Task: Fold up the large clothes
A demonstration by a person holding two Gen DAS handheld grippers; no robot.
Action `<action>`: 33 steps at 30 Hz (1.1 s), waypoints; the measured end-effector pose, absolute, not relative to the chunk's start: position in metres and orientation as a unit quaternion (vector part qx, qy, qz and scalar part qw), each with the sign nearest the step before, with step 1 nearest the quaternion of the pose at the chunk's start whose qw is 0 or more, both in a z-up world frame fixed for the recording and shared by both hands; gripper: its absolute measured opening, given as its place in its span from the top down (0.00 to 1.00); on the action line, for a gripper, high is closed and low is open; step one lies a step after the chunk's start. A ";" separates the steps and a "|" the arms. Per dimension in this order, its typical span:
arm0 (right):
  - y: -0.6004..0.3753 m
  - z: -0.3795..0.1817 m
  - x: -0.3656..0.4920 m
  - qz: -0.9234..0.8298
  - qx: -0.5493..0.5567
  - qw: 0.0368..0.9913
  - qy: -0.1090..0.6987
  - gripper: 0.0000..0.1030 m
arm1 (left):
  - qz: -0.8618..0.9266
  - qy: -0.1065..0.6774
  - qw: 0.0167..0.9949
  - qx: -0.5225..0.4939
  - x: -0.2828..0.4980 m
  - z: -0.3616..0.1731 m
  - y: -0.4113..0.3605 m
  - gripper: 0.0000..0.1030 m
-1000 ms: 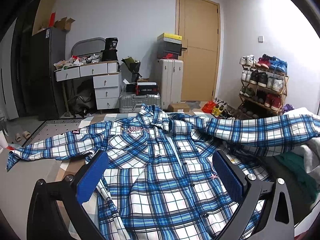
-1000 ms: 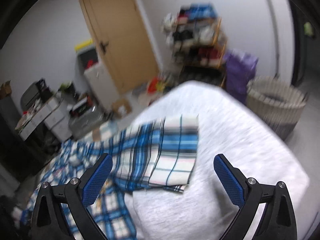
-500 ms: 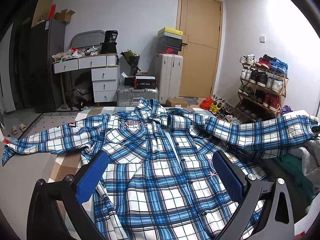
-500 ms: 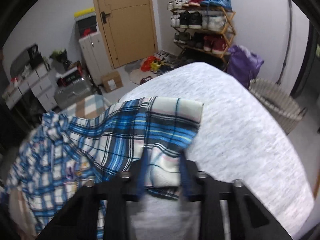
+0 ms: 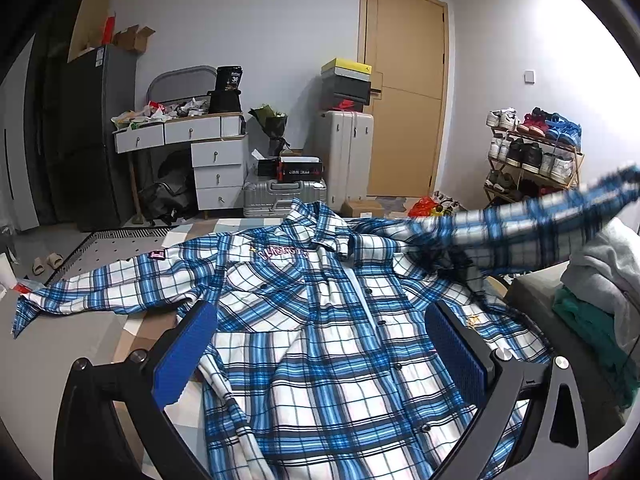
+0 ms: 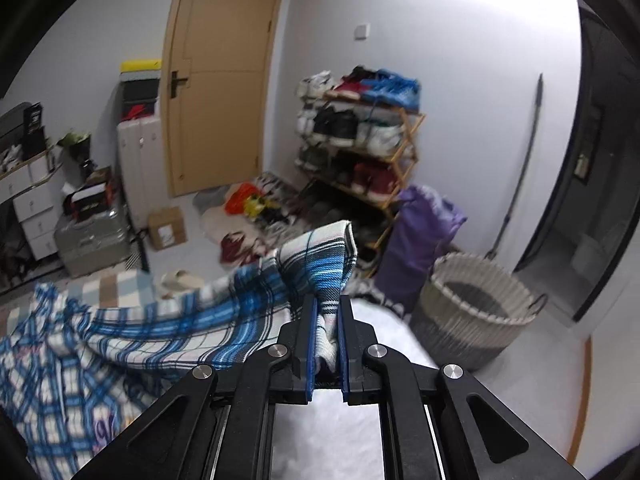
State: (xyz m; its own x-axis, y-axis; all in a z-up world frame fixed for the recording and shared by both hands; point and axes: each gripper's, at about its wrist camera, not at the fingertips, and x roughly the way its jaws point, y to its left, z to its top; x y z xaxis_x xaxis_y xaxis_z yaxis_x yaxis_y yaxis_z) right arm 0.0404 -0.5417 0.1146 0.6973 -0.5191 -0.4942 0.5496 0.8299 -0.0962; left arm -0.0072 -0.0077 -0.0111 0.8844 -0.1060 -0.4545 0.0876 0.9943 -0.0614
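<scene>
Your right gripper (image 6: 327,308), jaws closing on the plaid shirt's (image 5: 320,344) sleeve cuff (image 6: 326,256) at frame centre, should carry it across the body, while your left gripper (image 5: 320,344) hovers wide open, holding nothing.

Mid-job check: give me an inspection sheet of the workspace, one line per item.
Surface: bed, white cover at the right, checked cover under the shirt.
Job's things: blue plaid shirt spread front up, buttoned; its sleeve lifted off the bed.
Clutter: grey and green clothes pile on the bed's right side.
Grippers: left gripper open above the shirt, holding nothing; right gripper closing on the sleeve cuff, cloth between the pads.
Cables: nothing seen.
Surroundings: door, shoe rack, suitcases, woven basket.
</scene>
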 end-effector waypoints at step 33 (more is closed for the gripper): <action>-0.472 0.197 0.108 -0.313 -0.024 0.930 0.188 0.91 | 0.016 0.199 0.978 -0.062 -0.012 -0.002 0.080 0.01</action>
State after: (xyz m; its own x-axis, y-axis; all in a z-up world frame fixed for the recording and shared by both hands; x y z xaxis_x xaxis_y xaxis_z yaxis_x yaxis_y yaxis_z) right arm 0.1077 -0.4721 0.1971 0.7325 -0.5925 -0.3351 0.5742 0.8023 -0.1635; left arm -0.0119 0.0800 -0.0024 0.9199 0.0056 -0.3920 -0.0554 0.9917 -0.1158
